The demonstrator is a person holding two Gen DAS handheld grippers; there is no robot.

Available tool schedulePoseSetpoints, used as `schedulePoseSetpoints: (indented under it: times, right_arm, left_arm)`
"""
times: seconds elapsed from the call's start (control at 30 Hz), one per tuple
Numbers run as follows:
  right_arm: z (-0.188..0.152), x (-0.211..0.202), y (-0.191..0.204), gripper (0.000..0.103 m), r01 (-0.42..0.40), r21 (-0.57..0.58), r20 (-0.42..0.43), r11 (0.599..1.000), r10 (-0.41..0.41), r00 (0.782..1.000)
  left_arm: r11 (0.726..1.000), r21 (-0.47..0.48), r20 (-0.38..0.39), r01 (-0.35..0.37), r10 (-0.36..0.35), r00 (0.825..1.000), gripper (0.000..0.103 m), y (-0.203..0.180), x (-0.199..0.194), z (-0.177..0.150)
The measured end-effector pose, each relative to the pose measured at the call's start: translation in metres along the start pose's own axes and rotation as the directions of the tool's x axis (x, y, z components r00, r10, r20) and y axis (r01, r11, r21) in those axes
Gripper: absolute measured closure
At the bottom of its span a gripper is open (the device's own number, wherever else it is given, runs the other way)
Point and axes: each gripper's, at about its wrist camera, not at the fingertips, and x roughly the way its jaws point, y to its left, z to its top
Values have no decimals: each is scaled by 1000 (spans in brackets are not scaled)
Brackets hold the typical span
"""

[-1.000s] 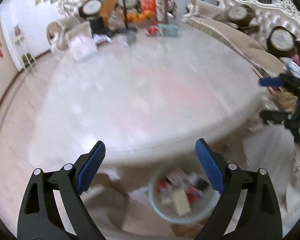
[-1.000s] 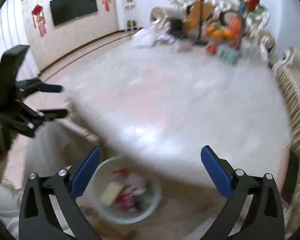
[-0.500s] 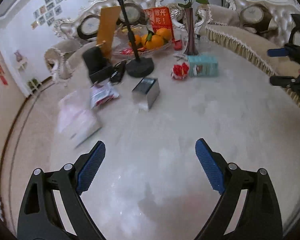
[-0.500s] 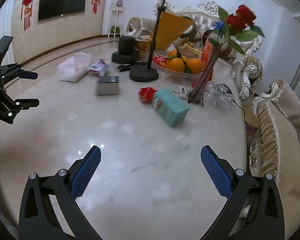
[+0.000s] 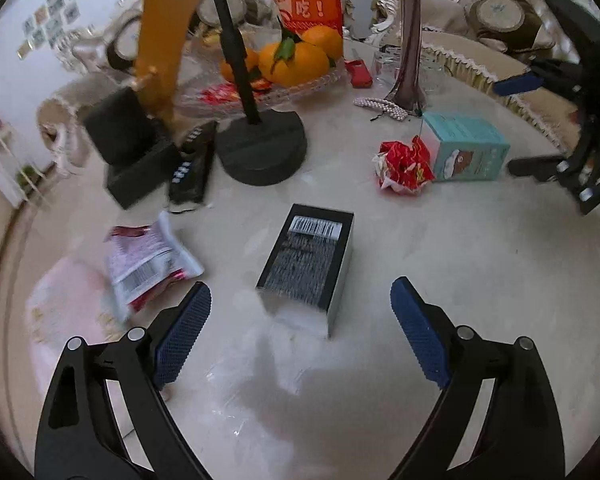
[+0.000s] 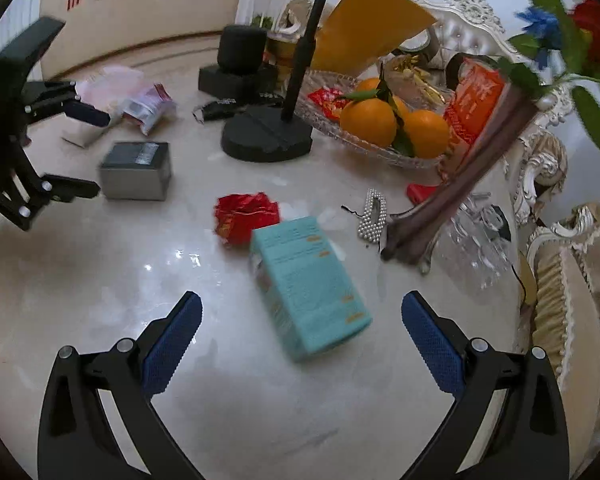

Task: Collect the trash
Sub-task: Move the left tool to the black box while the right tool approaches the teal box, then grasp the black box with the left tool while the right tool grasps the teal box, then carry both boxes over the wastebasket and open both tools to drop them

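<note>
Left wrist view: the left gripper (image 5: 300,312) is angled steeply down over the marble table (image 5: 480,280), its blue pads (image 5: 182,328) wide apart and holding nothing. A black box with a barcode label (image 5: 308,260) lies on the table just ahead of the gap between the pads, untouched. A crumpled snack packet (image 5: 148,260) lies to its left; a red crumpled wrapper (image 5: 404,166) sits farther back, touching a teal carton (image 5: 464,152).

Right wrist view: the right gripper (image 6: 302,328) tilts down likewise, jaws spread and empty. The teal carton (image 6: 308,280) lies on its side between and just beyond the pads, clear of both. The red wrapper (image 6: 246,216) rests against its far end.

Background: a black stand base (image 6: 266,134), a glass dish of oranges (image 6: 380,120) and a vase (image 6: 452,204). Each gripper appears at the edge of the other's view.
</note>
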Motion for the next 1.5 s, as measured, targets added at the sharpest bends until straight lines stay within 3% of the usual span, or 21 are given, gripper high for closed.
schedulePoseSetpoints:
  times: [0.23, 0.47, 0.5, 0.53, 0.57, 0.6, 0.63, 0.83, 1.13, 1.2, 1.5]
  right_arm:
    - [5, 34, -7, 7, -27, -3, -42, 1000, 27, 999]
    - [9, 47, -18, 9, -66, 65, -40, 996, 68, 997]
    - [9, 50, -16, 12, -69, 59, -51, 996, 72, 996]
    - [9, 53, -14, 24, -75, 57, -68, 996, 79, 995]
    - [9, 56, -13, 34, -77, 63, -79, 995, 82, 994]
    - [9, 55, -15, 52, -94, 94, -76, 991, 101, 992]
    - [10, 55, -15, 57, -95, 122, -81, 988, 106, 991]
    - [6, 44, -5, 58, -23, 210, -101, 977, 45, 994]
    - [-20, -27, 12, 58, 28, 412, -68, 911, 0, 998]
    - [-33, -53, 29, 58, 15, 453, -47, 891, 7, 999]
    - [-115, -150, 166, 58, -109, 444, 62, 890, 91, 994]
  left_arm:
    - [998, 58, -45, -19, 22, 999, 14, -1, 31, 8]
    - [1000, -12, -66, 13, -14, 998, 14, 7, 49, 13]
    - [1000, -22, -61, 4, -5, 998, 14, 9, 49, 14]
    - [1000, -29, -53, -7, 6, 999, 15, 10, 49, 14]
    - [999, -35, -52, -8, 6, 999, 30, 10, 50, 15]
    - [999, -47, -50, 19, -22, 999, 45, 12, 50, 15]
    - [996, -82, -39, 37, -41, 998, 63, 15, 47, 16]
    - [996, -90, -52, 12, -17, 998, 63, 11, 41, 10]
    - [997, -82, 3, 7, -7, 1000, 63, -9, -36, -29]
    - [996, -91, 17, 12, -10, 1000, 63, -16, -59, -45]
    - [998, -40, 53, 50, -48, 997, 63, -84, -166, -159]
